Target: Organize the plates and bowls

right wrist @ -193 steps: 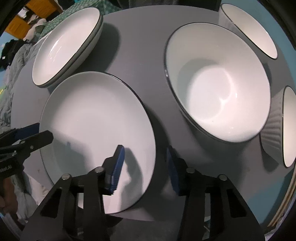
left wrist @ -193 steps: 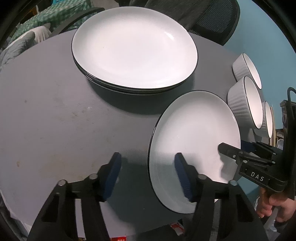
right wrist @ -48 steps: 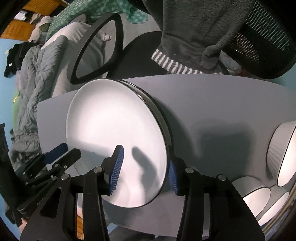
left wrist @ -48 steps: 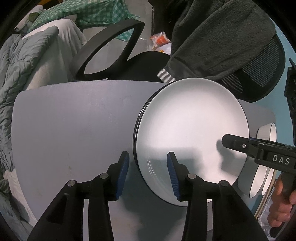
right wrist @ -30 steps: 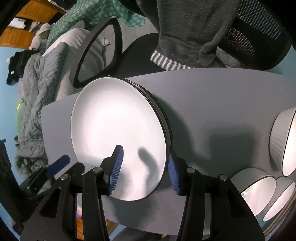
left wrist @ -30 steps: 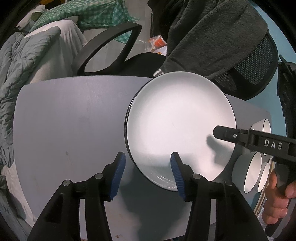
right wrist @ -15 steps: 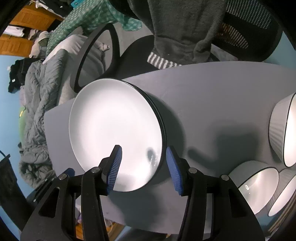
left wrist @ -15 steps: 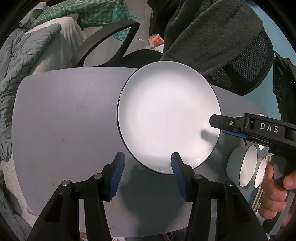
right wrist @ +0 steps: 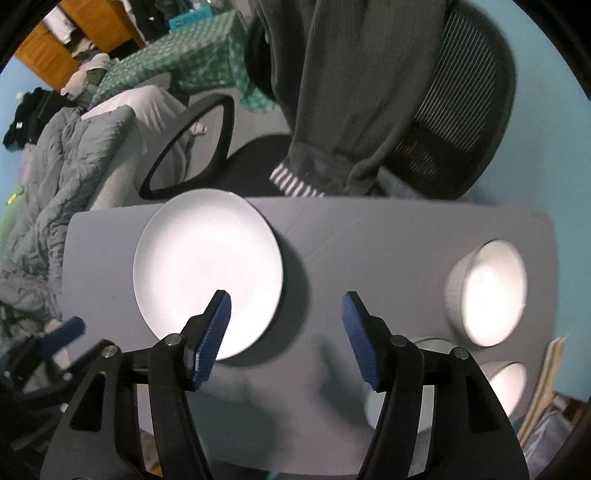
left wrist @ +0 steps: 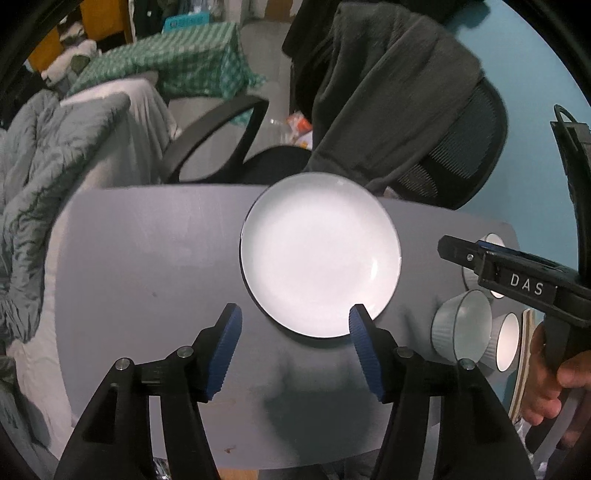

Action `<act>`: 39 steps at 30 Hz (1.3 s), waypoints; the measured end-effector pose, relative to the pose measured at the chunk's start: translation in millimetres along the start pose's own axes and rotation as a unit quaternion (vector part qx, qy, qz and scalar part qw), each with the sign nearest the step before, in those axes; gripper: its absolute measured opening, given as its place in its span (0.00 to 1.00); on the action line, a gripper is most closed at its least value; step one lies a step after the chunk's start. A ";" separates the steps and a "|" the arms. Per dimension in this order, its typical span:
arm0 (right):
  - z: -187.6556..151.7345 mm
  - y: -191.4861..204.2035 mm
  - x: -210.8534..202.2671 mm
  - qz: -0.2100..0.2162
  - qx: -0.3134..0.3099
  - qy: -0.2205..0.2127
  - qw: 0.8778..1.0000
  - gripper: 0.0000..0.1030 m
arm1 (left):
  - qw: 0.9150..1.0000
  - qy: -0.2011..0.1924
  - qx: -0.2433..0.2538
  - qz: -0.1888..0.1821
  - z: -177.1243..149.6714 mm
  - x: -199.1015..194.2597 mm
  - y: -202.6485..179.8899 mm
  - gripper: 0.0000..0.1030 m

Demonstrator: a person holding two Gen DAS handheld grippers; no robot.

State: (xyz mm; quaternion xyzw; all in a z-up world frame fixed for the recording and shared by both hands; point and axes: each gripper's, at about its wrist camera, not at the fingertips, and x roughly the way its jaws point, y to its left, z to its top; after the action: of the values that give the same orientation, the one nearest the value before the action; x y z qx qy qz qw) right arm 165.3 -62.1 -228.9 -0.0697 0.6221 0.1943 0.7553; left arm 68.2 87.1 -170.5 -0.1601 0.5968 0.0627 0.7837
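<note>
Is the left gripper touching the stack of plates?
Apart: the left wrist view shows the left gripper open above the stack of plates, nothing between its fingers.

Legible text, one item: the letters "DAS", white capitals on a black strip, on the side of the right gripper as it shows at the right edge of the left wrist view, near the hand that holds it.

No other lettering, number, brand or sign can be read in either view. The plates, the bowls and the grey table carry no markings that show. The teal box at the far left of the room has a pale mark on its face, too small and blurred to read.
</note>
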 end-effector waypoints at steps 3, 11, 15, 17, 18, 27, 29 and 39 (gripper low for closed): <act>-5.2 -0.1 -19.6 -0.017 -0.016 -0.024 0.999 0.65 | 1.000 -0.021 0.010 0.001 -2.2 -18.1 -3.8 0.63; -22.3 -5.9 -65.8 -0.045 -0.028 -0.073 0.996 0.66 | 0.997 -0.065 0.048 0.004 -10.9 -58.8 -14.4 0.68; -33.6 -13.4 -86.6 -0.061 -0.026 -0.092 0.994 0.66 | 0.996 -0.077 0.055 -0.008 -17.4 -73.9 -18.1 0.68; -39.8 -18.3 -98.1 -0.067 -0.020 -0.101 0.992 0.66 | 0.995 -0.081 0.059 -0.012 -19.2 -80.6 -21.1 0.68; -41.3 -19.3 -101.7 -0.068 -0.017 -0.103 0.992 0.67 | 0.994 -0.083 0.063 -0.016 -20.0 -83.6 -22.8 0.69; -63.5 -33.0 -139.6 -0.084 0.023 -0.127 0.988 0.67 | 0.988 -0.107 0.107 -0.039 -24.2 -109.8 -41.6 0.70; -69.2 -35.8 -148.4 -0.090 0.029 -0.132 0.987 0.67 | 0.985 -0.115 0.117 -0.044 -25.2 -116.9 -47.3 0.70; -92.0 -48.8 -183.7 -0.095 0.072 -0.152 0.981 0.67 | 0.967 -0.148 0.186 -0.097 -32.2 -148.3 -81.4 0.71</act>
State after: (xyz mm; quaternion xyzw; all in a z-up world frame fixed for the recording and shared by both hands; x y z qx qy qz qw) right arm 72.2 -176.7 -77.8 -0.0434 0.5026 0.0845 0.8593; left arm 20.8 13.8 -22.0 -0.0577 0.4574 -0.1025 0.8815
